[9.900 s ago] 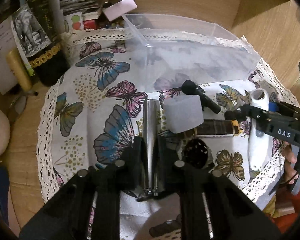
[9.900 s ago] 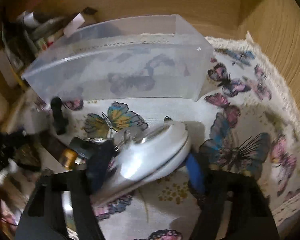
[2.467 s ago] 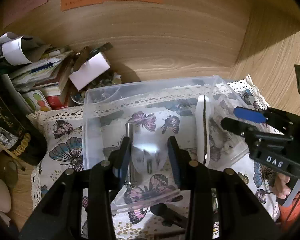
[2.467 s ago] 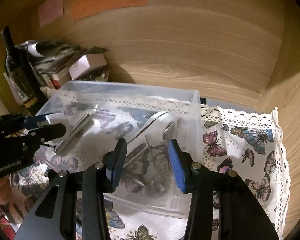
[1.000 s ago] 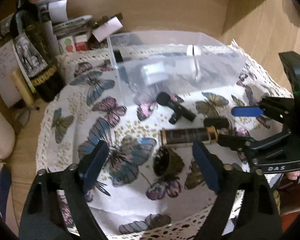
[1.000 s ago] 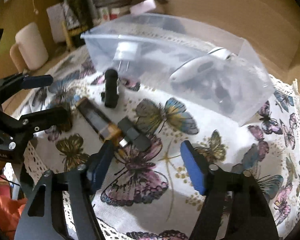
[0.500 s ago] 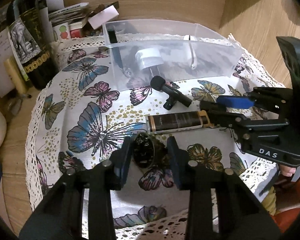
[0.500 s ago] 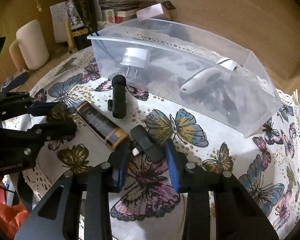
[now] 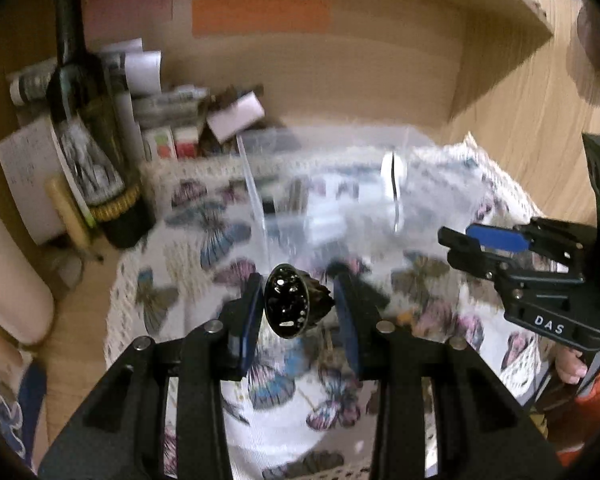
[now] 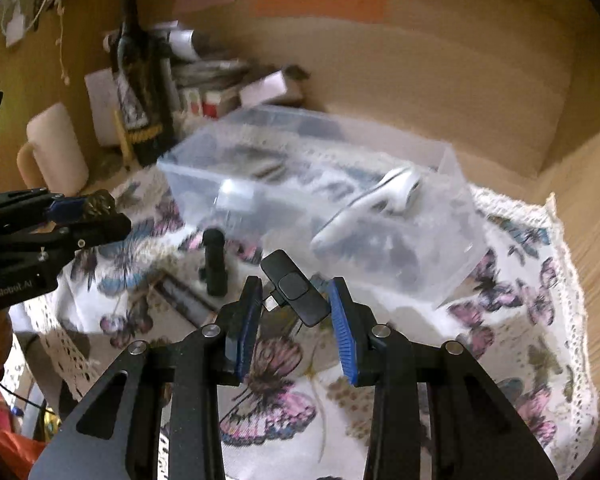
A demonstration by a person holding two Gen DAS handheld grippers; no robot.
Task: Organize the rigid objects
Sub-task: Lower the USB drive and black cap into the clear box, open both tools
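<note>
Now both tools are up off the butterfly cloth [image 10: 512,308], each with something between its blue pads. The left tool [image 9: 298,304] is narrowed to a small gap and grips a glossy black ridged cup [image 9: 294,300], tipped so its shiny oval face points back at the camera; the left pad presses its rim, the right pad meets its ribbed side. The right tool [image 10: 294,300] is closed to a similar width on a flat black clip-on device [image 10: 296,288], which sits slanted across the gap, one end poking up past the fingertips toward the box.

Straight ahead of both tools stands the clear plastic box [image 10: 452,160] on the cloth. Inside it, seen from the right wrist, a white handle-shaped piece [image 10: 376,200] leans against the far-right corner and a small white block [image 10: 236,196] lies toward the left end; much of the rest in there is blurred. Just ahead and left of the right tool, a black microphone [image 10: 215,260] stands on the cloth in front of the box, with a dark tube [image 10: 184,300] lying just beside it, too smeared to read.

Off to the left of the box: a dark wine bottle [image 9: 88,128], a stack of papers [image 9: 172,100] and a cream mug [image 10: 54,148]. The wooden desk [image 9: 76,320] shows past the cloth's lace edge.
</note>
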